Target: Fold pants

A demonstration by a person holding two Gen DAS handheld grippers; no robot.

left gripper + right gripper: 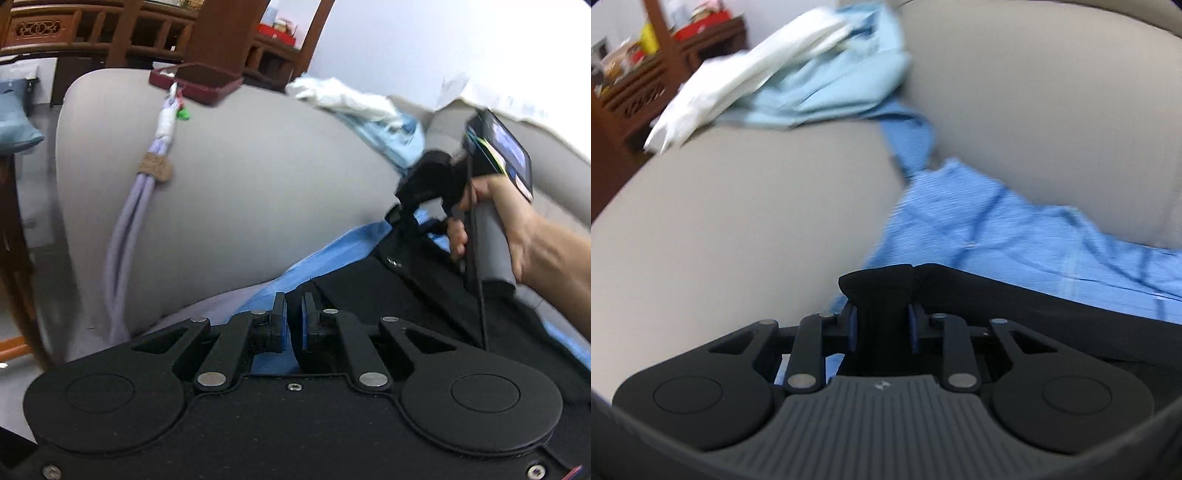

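Nearest in the left wrist view: left gripper (294, 325), fingers drawn close with only a thin slot between the blue pads, black cloth and a strip of blue cloth behind that slot; cannot tell whether anything is pinched. Black pants (388, 295) spread from the fingertips toward 2 o'clock, lying on a blue sheet (314, 262) that shows along their far edge. At 3 o'clock, a bare hand (509, 221) wrapped around the grey handle of the right gripper, its tip down at the far corner of the pants.

Nearest in the right wrist view: right gripper (882, 325), fingers clamped on a bunched fold of the black pants (1052, 306), the cloth rising as a dark ridge between the blue pads. Beyond, toward 2 o'clock, the crumpled blue sheet (997, 225) against the grey sofa cushion (738, 206).

Farther out, at 11 o'clock, a heap of pale blue cloth (842, 85) topped by white cloth (746, 77). In the left view, a lilac cord (125, 229) draped over the sofa cushion at 10 o'clock, a dark red box (199, 83) on its far edge, brown wooden furniture (110, 33) behind.
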